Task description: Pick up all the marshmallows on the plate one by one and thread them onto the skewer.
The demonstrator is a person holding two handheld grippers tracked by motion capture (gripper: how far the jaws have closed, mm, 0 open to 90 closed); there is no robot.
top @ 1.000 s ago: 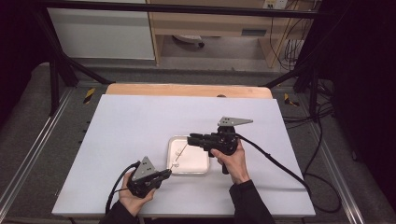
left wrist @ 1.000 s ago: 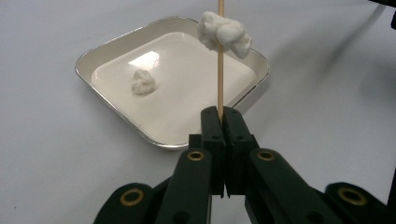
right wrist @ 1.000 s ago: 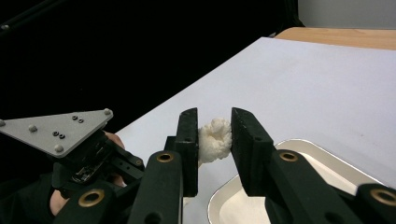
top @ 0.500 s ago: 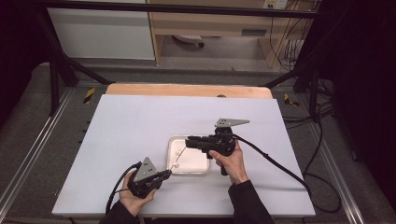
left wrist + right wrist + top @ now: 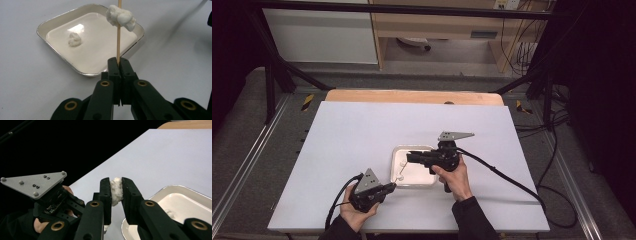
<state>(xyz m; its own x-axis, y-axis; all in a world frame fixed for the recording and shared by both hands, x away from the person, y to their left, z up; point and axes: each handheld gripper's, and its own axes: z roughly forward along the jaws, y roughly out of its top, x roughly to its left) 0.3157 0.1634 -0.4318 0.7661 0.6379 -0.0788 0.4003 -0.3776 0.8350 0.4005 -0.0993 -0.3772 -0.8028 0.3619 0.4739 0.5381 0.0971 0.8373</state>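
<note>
1. Bench (image 5: 362,130): white top; wide bare surface from 9 through 3 o'clock of the tray.
2. Tray (image 5: 398,152): shallow, raised rim, centre-front; one white lump (image 5: 74,39) lies loose inside.
3. Right gripper (image 5: 409,158): above the tray; fingers have just been closing and pinch a white piece (image 5: 116,190).
4. Left gripper (image 5: 393,186): off the tray's 7 o'clock corner; fingers pressed together on a skewer (image 5: 118,37), upright in its own view, carrying a white mass (image 5: 121,17).

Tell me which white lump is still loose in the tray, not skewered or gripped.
The small lump lying alone on the tray floor. Another sits threaded on the skewer; a third is pinched by the right gripper.
</note>
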